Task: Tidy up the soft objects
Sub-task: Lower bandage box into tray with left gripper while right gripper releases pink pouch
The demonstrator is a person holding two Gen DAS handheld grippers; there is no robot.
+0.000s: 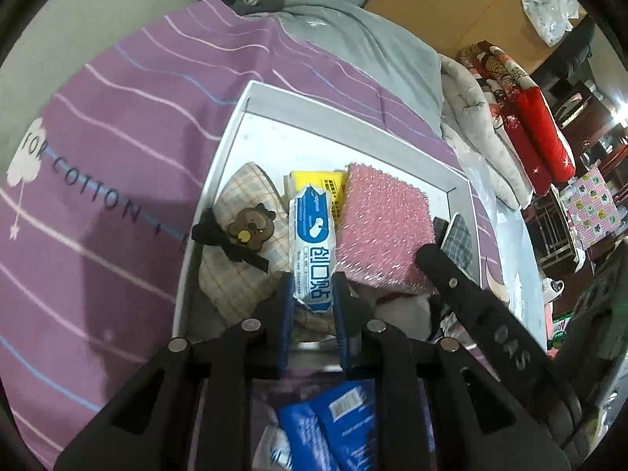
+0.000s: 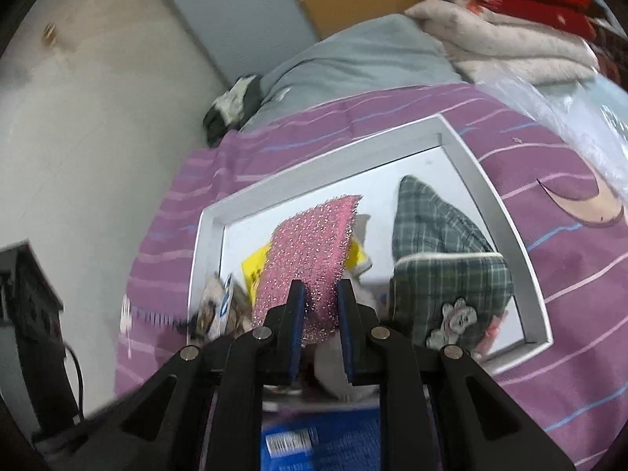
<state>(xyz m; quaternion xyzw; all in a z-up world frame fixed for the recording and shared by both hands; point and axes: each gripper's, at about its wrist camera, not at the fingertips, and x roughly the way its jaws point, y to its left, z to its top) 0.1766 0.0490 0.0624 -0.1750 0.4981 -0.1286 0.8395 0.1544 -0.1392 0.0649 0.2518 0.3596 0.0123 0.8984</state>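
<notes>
Purple striped bedsheet [image 1: 117, 125] under grey tray [image 1: 345, 117].

We count one white box [image 1: 231, 133] on the purple sheet [image 1: 117, 125], and in it one pink sponge [image 1: 382, 227], one yellow pack [image 1: 314, 182], one blue-and-white packet [image 1: 314, 243], two plaid slippers (beige [image 1: 243, 274], green [image 2: 443, 259]), plus two grippers [image 1: 314, 294] [image 2: 318, 298].

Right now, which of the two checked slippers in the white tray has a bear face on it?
The beige checked slipper at the tray's left side: it carries a brown bear face and black bow. The green plaid slipper bears a pale grey animal patch instead.
</notes>
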